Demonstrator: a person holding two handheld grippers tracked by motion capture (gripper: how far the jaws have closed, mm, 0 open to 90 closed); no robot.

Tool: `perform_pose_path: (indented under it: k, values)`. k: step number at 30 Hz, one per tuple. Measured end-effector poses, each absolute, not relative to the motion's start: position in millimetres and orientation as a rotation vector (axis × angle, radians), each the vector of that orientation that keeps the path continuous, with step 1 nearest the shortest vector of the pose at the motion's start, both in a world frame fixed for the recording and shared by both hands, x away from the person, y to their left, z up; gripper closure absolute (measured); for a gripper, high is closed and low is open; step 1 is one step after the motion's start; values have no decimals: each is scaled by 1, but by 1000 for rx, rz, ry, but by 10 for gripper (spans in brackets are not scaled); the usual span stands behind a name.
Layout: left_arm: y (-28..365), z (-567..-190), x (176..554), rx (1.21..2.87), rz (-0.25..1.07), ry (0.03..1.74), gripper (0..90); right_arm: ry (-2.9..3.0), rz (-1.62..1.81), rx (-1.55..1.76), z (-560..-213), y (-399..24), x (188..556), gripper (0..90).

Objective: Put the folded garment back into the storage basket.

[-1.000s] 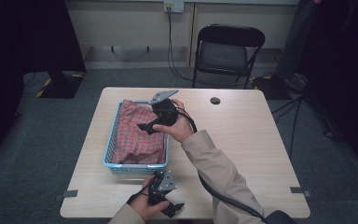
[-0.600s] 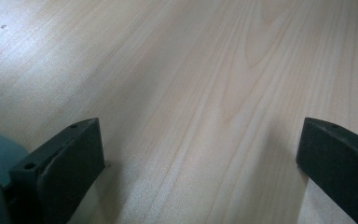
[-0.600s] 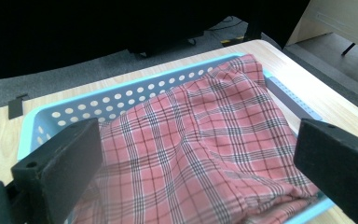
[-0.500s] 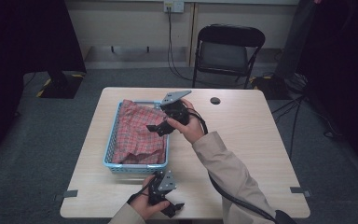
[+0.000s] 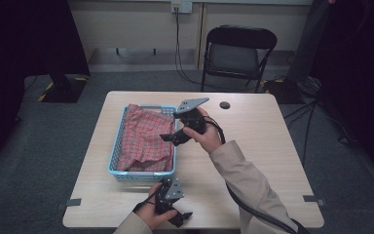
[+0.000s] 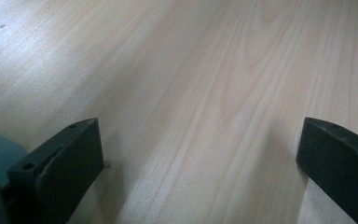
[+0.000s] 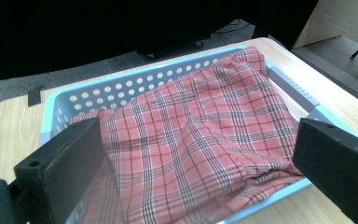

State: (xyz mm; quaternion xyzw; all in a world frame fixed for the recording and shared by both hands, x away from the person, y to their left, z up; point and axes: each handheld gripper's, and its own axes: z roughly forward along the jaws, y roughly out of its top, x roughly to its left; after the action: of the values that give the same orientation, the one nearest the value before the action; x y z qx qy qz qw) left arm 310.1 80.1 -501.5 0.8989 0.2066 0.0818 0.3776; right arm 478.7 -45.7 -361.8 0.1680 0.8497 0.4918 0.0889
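While the right tool (image 5: 168,138) gapes, unlabelled plaid cloth (image 7: 200,140) fills the basket (image 7: 121,88).

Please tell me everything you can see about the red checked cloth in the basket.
The cloth is red-pink with thin dark and pale check lines, and looks like soft woven fabric. It lies crumpled and loosely folded, not flat, and covers most of the inside of the light blue basket, whose walls have round holes. One corner rises over the far rim. The basket stands on the wooden table. The right gripper is beside the basket's edge, jaws wide apart, pointing at the cloth without touching it.
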Motion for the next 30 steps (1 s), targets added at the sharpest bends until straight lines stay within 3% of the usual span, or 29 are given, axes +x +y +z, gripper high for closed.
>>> perform_pose_path:
  k: [30]
  values:
    - [80, -501, 310, 2298, 210, 530, 0, 2569, 1449, 477, -393, -77, 468, 10]
